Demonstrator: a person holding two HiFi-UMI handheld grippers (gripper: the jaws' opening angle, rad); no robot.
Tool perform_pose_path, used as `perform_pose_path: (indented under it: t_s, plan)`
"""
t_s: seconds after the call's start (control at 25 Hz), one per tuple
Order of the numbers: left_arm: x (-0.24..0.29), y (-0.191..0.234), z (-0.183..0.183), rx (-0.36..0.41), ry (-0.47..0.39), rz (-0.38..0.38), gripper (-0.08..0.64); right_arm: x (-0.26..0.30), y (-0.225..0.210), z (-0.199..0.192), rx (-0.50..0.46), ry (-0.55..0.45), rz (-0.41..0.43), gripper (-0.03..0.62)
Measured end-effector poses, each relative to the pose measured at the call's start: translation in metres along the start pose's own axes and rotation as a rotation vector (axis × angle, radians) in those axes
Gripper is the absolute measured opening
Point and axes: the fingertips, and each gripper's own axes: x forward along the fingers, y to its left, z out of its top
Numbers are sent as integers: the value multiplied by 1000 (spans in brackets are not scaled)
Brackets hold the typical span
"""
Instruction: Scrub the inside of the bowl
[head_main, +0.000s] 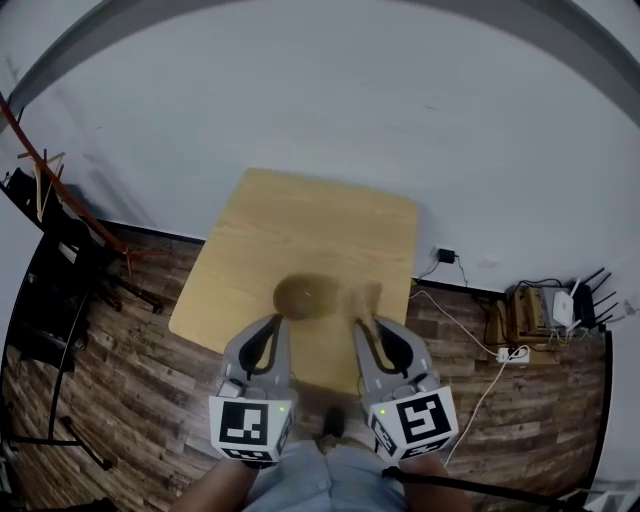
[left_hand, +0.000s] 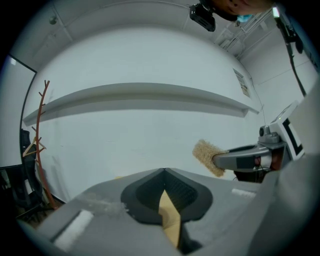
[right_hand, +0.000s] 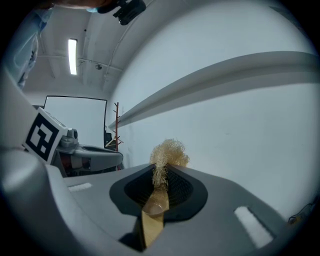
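Note:
A brown bowl (head_main: 305, 295) stands on the wooden table (head_main: 300, 220), near its front edge. My right gripper (head_main: 362, 322) is shut on a tan fibrous scrubber (head_main: 362, 298), which sits just right of the bowl. In the right gripper view the scrubber (right_hand: 167, 152) sticks out past the tips of the right gripper (right_hand: 162, 170), and the bowl (right_hand: 154, 205) shows through the slit below. My left gripper (head_main: 278, 318) hovers at the bowl's near left side. The left gripper (left_hand: 164, 172) is shut with nothing in it. From the left gripper view the scrubber (left_hand: 207, 156) shows at the right.
The table stands against a white wall (head_main: 330, 100) on a dark wood floor (head_main: 150, 400). A coat stand (head_main: 60, 215) is at the left. Cables and a power strip (head_main: 512, 353) lie at the right beside a small crate (head_main: 525, 315).

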Motion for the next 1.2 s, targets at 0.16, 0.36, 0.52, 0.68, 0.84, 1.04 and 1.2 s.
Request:
perform_pose_path:
  t_s: [0.16,0.36,0.52,0.68,0.84,1.04,1.2]
  plan:
    - [6,13,8,0,-15,28,20,11,-2,8,-10,-13,11,51]
    - [15,33,4,-10,-3,55,20,29,-4,3,-4,3,13,51]
    - [31,49,-7,-17,25,47,21,49,-11,-7,7,37,3,51]
    - [46,61,-19,-38,50,26,21,67,-13,-21,6,81,3,51]
    - [61,74,-34,-48,87,5,21,83,-14,-32,17,117,-5,51]
    - [78,86,-61,-65,150,-22,20,100,-14,-51,48,164,-20,51]
    - [92,91,-87,-88,199,-50,20,115,-15,-66,70,197,-28,51]
